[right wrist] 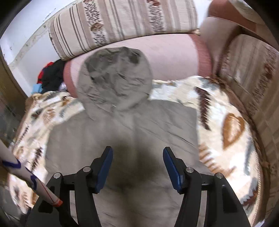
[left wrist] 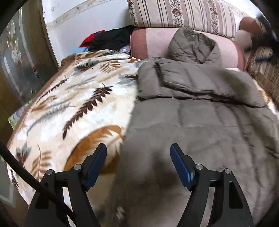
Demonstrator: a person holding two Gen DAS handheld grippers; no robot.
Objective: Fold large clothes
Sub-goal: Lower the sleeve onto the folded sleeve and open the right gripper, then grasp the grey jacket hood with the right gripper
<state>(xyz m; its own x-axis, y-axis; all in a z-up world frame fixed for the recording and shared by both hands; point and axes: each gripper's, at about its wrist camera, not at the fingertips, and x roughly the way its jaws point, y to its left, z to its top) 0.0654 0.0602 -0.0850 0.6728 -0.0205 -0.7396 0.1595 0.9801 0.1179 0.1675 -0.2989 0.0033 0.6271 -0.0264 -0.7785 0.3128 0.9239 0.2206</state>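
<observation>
A grey-brown padded jacket (left wrist: 200,118) lies flat on a leaf-patterned blanket (left wrist: 78,97), back side up. Its hood (left wrist: 191,47) rests against a pink bolster. One sleeve (left wrist: 191,83) is folded across the upper back. In the right wrist view the same jacket (right wrist: 125,125) fills the middle, with its hood (right wrist: 115,78) at the far end. My left gripper (left wrist: 138,148) hovers open over the jacket's near left edge with nothing between its blue pads. My right gripper (right wrist: 137,151) also stands open above the jacket's back, holding nothing.
A pink bolster (left wrist: 153,41) and a striped floral cushion (left wrist: 183,14) stand at the bed's far end. Dark and red clothes (left wrist: 108,40) are piled by the white wall. A brown patterned side (right wrist: 252,78) borders the bed at right. A white patterned sleeve (right wrist: 26,176) crosses the lower left.
</observation>
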